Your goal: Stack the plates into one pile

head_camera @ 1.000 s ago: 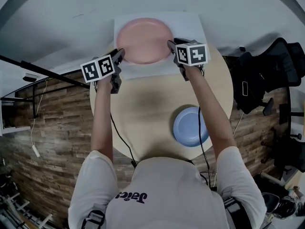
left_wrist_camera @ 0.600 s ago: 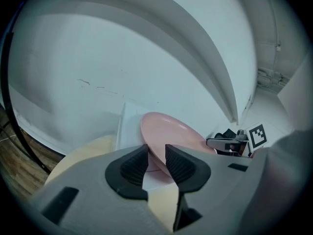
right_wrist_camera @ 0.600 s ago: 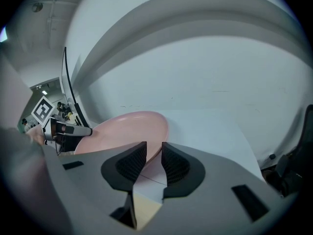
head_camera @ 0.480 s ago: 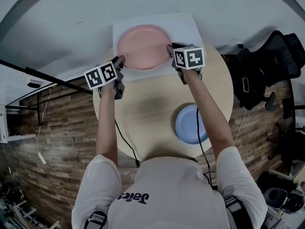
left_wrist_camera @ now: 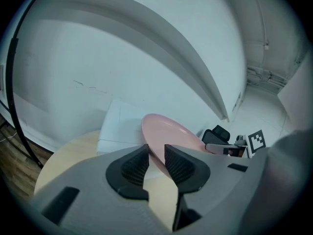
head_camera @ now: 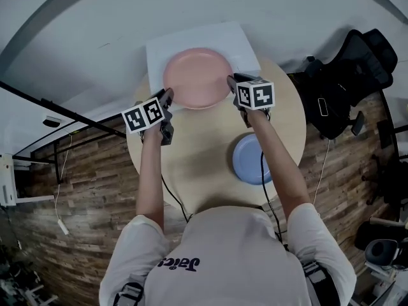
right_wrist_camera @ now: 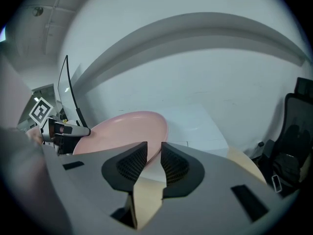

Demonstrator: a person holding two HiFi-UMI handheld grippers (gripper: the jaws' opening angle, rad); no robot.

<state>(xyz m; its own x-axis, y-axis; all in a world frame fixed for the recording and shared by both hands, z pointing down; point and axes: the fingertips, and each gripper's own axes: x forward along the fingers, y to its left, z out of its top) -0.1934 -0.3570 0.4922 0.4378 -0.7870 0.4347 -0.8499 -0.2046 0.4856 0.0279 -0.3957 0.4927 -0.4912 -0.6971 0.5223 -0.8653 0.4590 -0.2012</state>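
Note:
A pink plate (head_camera: 197, 78) hangs between my two grippers, over the near edge of a white mat (head_camera: 191, 40) and the round wooden table (head_camera: 197, 164). My left gripper (head_camera: 168, 94) grips its left rim and my right gripper (head_camera: 231, 81) its right rim. Both pairs of jaws are still closing, with the rim between the pads. The left gripper view has the pink plate (left_wrist_camera: 171, 131) running edge-on into the left gripper (left_wrist_camera: 156, 155). In the right gripper view the pink plate (right_wrist_camera: 122, 129) enters the right gripper (right_wrist_camera: 154, 155). A blue plate (head_camera: 247, 161) lies on the table, partly under my right arm.
A black office chair (head_camera: 344, 75) stands right of the table, and the same chair (right_wrist_camera: 293, 146) is at the right edge of the right gripper view. A black pole (head_camera: 64, 110) slants past the table's left side. Wooden floor surrounds the table.
Both grippers have drawn back toward the person with the pink plate between them. The plate has moved from the middle of the white mat to its near edge.

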